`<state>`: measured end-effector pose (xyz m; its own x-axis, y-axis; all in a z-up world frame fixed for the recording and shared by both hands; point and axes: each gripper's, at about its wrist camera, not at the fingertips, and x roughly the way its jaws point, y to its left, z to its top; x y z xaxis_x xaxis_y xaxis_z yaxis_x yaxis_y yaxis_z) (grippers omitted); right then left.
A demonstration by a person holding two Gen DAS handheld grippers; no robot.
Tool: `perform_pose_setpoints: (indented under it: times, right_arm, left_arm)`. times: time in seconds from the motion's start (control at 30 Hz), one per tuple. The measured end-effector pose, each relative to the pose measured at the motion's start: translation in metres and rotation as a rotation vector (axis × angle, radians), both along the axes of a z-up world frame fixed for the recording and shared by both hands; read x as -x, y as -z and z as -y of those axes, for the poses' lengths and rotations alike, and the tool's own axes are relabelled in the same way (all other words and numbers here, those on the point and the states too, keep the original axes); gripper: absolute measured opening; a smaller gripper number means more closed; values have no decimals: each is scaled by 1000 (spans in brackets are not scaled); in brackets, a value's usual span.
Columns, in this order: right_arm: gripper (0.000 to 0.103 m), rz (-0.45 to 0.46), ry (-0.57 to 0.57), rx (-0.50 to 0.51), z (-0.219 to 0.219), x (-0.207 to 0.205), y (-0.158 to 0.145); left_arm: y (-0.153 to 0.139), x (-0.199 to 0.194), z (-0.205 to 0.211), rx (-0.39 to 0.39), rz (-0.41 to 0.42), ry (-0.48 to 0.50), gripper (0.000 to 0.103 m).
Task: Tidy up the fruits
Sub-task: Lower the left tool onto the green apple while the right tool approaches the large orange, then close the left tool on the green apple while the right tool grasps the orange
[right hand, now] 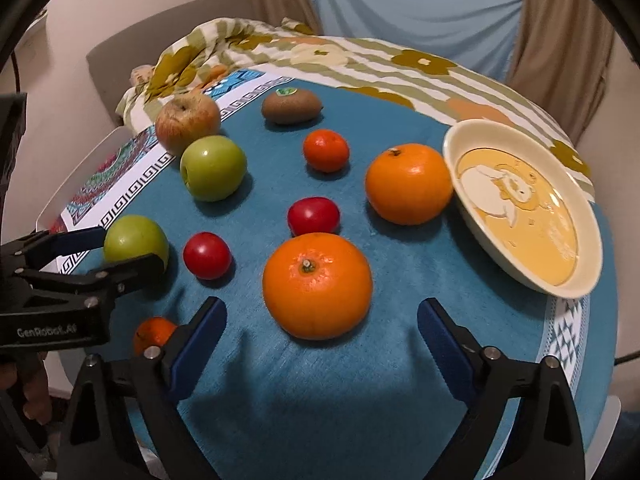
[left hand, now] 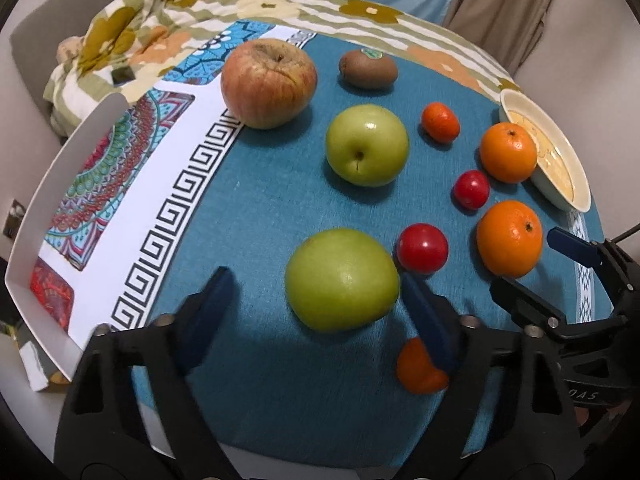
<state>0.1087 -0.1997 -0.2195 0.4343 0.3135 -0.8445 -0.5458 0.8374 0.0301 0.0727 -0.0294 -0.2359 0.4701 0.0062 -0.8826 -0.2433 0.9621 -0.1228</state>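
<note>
Fruit lies on a teal cloth. My left gripper (left hand: 316, 284) is open, its fingers either side of the near green apple (left hand: 342, 279), not closed on it. A second green apple (left hand: 367, 145), a red apple (left hand: 268, 82) and a kiwi (left hand: 368, 68) lie farther off. My right gripper (right hand: 322, 312) is open just short of the near orange (right hand: 317, 285), with a second orange (right hand: 408, 183) beyond it. Two red tomatoes (right hand: 207, 255) (right hand: 313, 216) and a small mandarin (right hand: 326, 149) sit between. Another mandarin (right hand: 154, 333) lies behind the right gripper's left finger.
A cream bowl (right hand: 528, 204) with a cartoon print stands at the right. A white patterned tray (left hand: 80, 200) lies along the left. A floral blanket (right hand: 320, 56) covers the far side. The left gripper (right hand: 120, 256) shows in the right wrist view around the near green apple (right hand: 134, 240).
</note>
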Motion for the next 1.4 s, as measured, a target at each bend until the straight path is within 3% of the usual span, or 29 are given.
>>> perform_pose_setpoints:
  times: [0.1, 0.23, 0.33, 0.57, 0.8, 0.9, 1.1, 1.4]
  right_arm:
    - [90, -10, -22, 1, -3, -2, 3]
    - [87, -27, -39, 0, -7, -5, 5]
    - [80, -35, -51, 6, -10, -6, 6]
    - [75, -29, -61, 25, -14, -10, 8]
    - [56, -16, -58, 50, -13, -13, 10]
    - [56, -29, -44, 35, -9, -14, 8]
    - [55, -27, -22, 10, 4, -11, -9]
    - [55, 33, 33, -44, 42, -12, -61]
  left_arm:
    - [3, 0, 1, 9, -4, 5, 79]
    - [2, 0, 6, 37, 8, 33, 60]
    - [1, -2, 13, -11, 1, 44, 60]
    - [0, 2, 9, -14, -1, 29, 60]
    - [-1, 12, 1, -19, -8, -8, 60]
    - [-6, 14, -1, -8, -3, -22, 60]
    - [-32, 15, 4, -24, 26, -27, 60]
    - [-89, 0, 34, -61, 104, 35, 60]
